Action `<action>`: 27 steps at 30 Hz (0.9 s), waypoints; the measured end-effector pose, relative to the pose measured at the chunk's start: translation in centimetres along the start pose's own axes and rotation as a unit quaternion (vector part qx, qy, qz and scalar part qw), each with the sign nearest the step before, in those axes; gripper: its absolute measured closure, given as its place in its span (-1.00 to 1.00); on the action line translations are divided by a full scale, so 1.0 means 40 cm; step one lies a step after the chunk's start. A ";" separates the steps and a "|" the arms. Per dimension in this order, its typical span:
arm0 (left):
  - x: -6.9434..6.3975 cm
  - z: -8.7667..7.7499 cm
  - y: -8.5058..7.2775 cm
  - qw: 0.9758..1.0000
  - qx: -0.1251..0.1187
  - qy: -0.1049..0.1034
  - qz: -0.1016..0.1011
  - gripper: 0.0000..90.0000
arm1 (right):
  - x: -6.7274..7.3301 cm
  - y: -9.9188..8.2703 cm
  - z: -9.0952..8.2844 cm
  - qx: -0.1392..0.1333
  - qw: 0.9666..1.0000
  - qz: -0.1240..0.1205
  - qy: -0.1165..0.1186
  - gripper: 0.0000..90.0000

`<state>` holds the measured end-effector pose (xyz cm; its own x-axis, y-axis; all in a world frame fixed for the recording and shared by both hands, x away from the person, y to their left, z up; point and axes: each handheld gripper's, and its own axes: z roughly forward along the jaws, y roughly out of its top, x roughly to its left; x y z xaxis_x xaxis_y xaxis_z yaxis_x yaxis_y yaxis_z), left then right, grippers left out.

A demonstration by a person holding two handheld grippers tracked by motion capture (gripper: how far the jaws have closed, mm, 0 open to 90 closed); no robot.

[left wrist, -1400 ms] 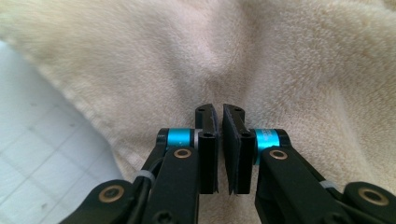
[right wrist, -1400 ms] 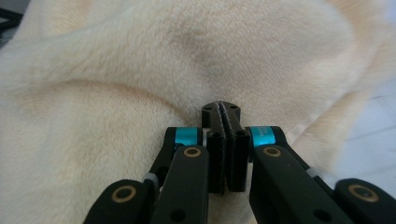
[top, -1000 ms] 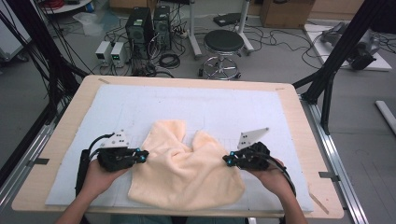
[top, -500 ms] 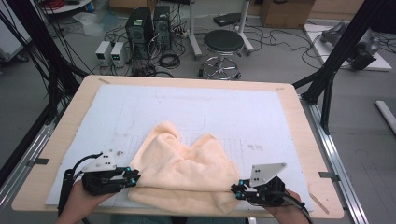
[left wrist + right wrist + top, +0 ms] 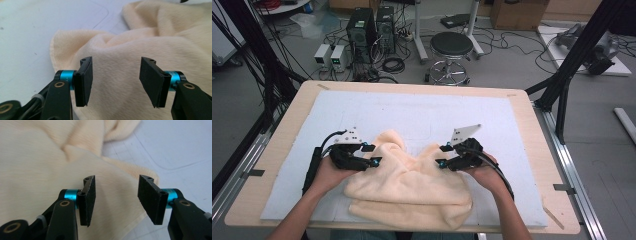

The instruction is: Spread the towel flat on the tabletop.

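Towel (image 5: 407, 185) on white-matted table (image 5: 282, 130).

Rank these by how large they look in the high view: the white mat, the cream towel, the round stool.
1. White mat, largest.
2. Cream towel.
3. Round stool, smallest, though it stands farther from the camera, which shrinks it.

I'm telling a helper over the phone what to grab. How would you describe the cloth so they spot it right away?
Find the wooden table covered by a pale blue mat. On the mat's near half, between the left gripper and the right gripper, lies the towel. It is cream, fluffy, loosely folded and rumpled, the one soft thing there.
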<state>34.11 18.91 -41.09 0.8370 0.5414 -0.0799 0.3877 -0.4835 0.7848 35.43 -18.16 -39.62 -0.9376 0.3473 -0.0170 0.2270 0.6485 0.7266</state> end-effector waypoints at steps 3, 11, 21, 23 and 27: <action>0.014 0.041 -0.012 0.999 0.041 -0.028 -0.015 0.17 | -0.035 -0.018 0.059 0.025 0.999 0.027 0.027 0.12; -0.017 0.031 -0.003 0.999 0.048 0.005 0.010 0.85 | -0.026 -0.038 0.044 0.044 0.997 0.050 0.042 0.91; -0.050 -0.137 0.072 0.995 -0.079 0.057 0.006 0.88 | 0.039 0.047 -0.220 -0.044 0.998 0.001 -0.055 0.92; -0.085 -0.157 0.068 0.995 -0.082 0.050 0.018 0.88 | 0.056 0.050 -0.239 -0.047 0.997 -0.004 -0.058 0.92; -0.159 -0.160 -0.006 0.998 -0.045 0.022 0.037 0.87 | 0.147 0.013 -0.245 -0.019 0.998 -0.025 -0.045 0.92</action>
<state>26.23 20.00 -36.84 0.8431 0.5377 0.0052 0.2882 -0.4600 0.8398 27.44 -22.40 -32.60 -0.9195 0.3759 -0.1154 0.1681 0.6411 0.7489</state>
